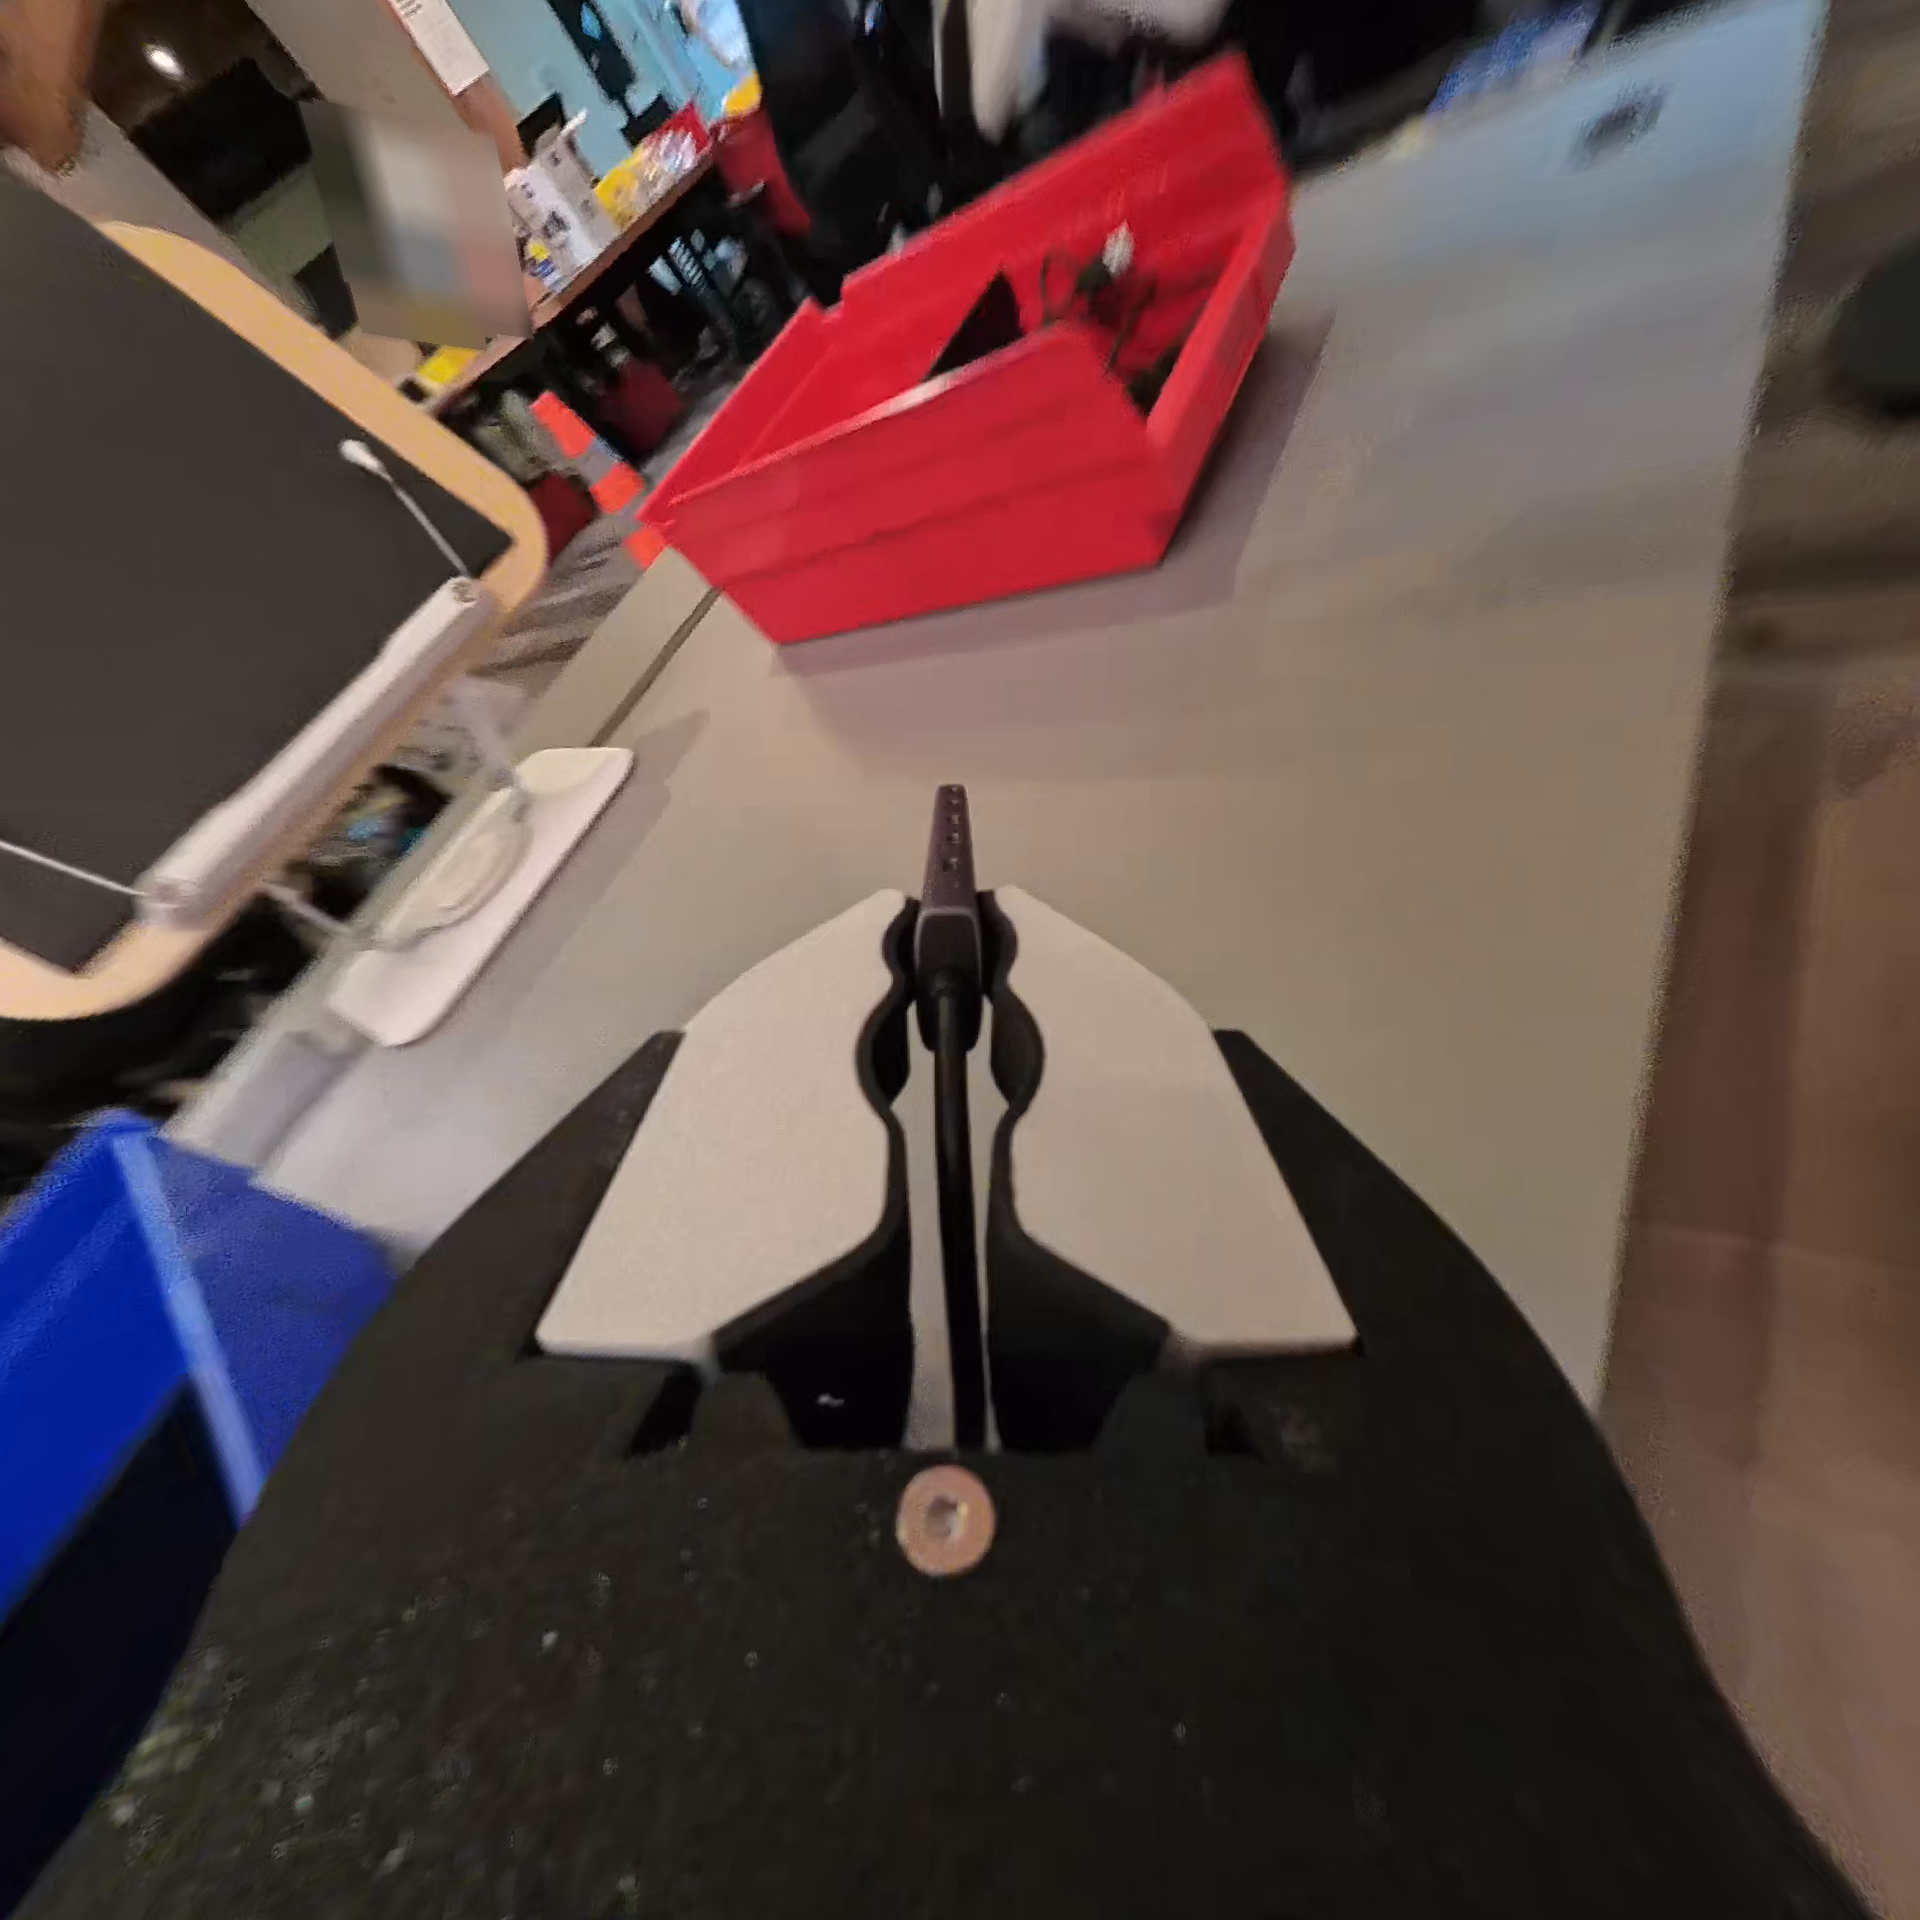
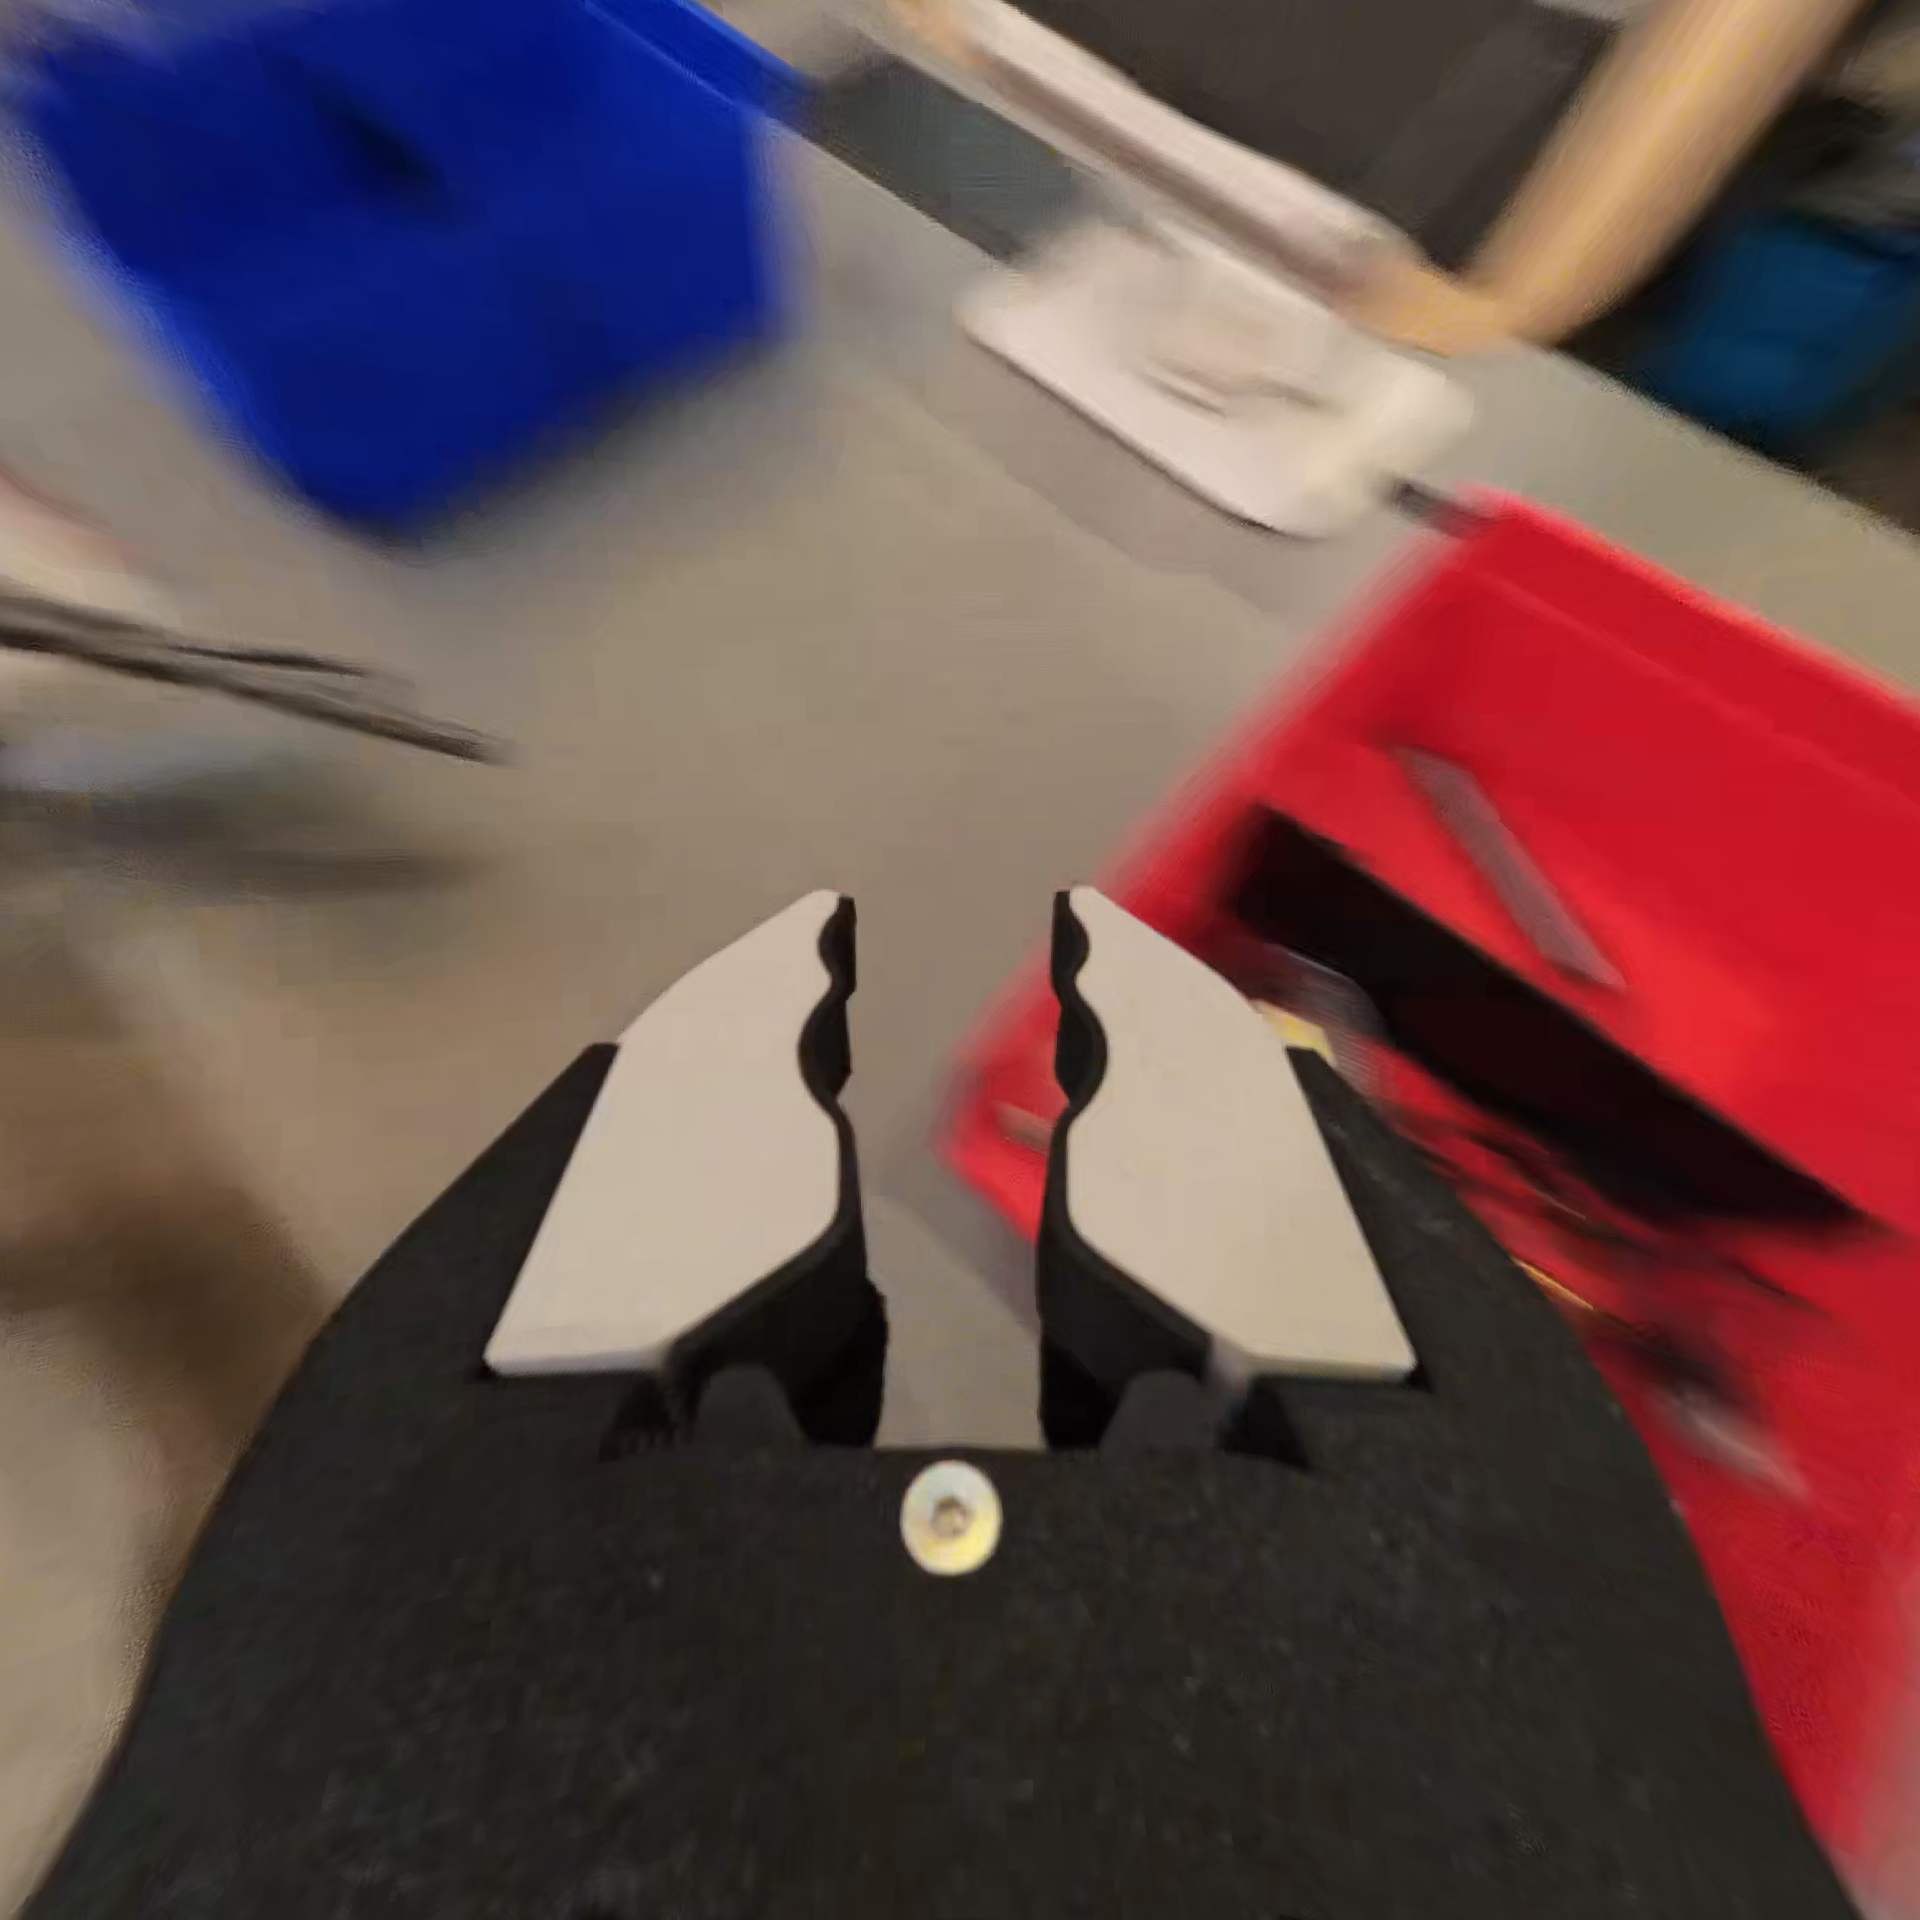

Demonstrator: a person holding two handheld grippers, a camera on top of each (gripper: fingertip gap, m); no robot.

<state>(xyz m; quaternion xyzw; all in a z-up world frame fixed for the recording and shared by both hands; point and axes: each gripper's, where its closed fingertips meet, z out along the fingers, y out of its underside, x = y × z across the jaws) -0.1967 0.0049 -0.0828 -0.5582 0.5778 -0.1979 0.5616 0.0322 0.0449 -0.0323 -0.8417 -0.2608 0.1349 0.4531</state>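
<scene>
A grey table (image 1: 1351, 831) carries a red bin (image 1: 966, 488), a blue bin (image 1: 135, 1299) and a white stand base (image 1: 488, 894), with cluttered desks behind. The left gripper (image 1: 948, 914) is clamped on a black cable plug (image 1: 948, 883), its tip poking forward. The right gripper (image 2: 954, 935) gapes empty beside what seems, through blur, the red bin.

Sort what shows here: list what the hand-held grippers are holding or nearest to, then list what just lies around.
In hand or nearest:
- left hand-held gripper, shut on black cable plug
- right hand-held gripper, open, empty, beside red bin

Lying about:
- blue bin
- white stand base
- grey table
</scene>
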